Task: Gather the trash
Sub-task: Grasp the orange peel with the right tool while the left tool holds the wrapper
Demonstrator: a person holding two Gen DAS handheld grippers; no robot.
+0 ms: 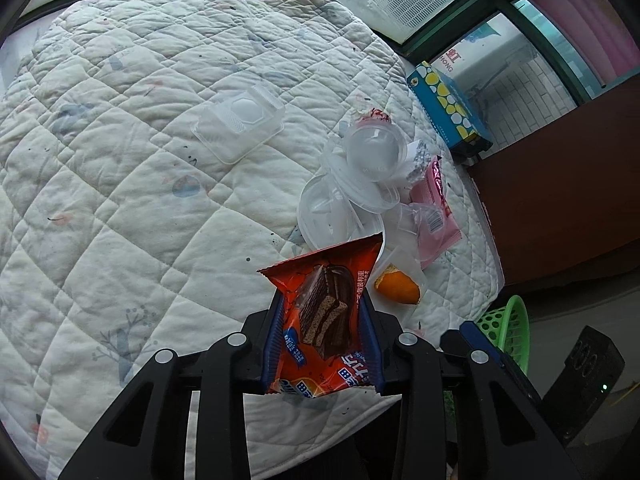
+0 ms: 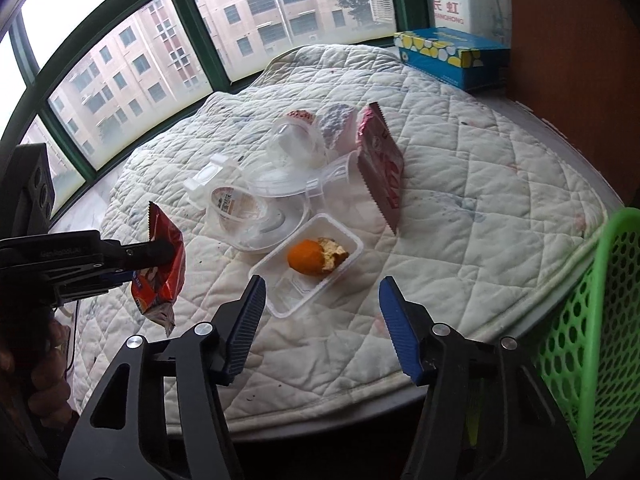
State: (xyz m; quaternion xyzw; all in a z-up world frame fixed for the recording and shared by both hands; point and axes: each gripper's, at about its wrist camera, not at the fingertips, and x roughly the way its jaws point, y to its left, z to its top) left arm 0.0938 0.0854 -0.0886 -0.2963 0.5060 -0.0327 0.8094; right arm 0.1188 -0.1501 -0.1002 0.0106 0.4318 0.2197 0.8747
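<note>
Your left hand-held gripper [image 1: 322, 344] is clamped on the red snack wrapper [image 1: 326, 320], lifted clear of the quilted worktop [image 1: 120, 184], while your right hand-held gripper [image 2: 322, 326] stands apart and empty near the clear tray with orange peel [image 2: 308, 260]. That tray, the clear cups and lids [image 2: 280, 176] and the pink wrapper [image 2: 382, 168] still lie there. The green basket [image 2: 592, 320] sits at the right edge; whether it holds anything yet, I can't tell.

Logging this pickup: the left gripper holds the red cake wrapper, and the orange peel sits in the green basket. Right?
Not quite. The left gripper does hold the red cake wrapper, but the orange peel sits in a clear plastic tray on the quilt, not the green basket; the right wrist view shows it.
</note>
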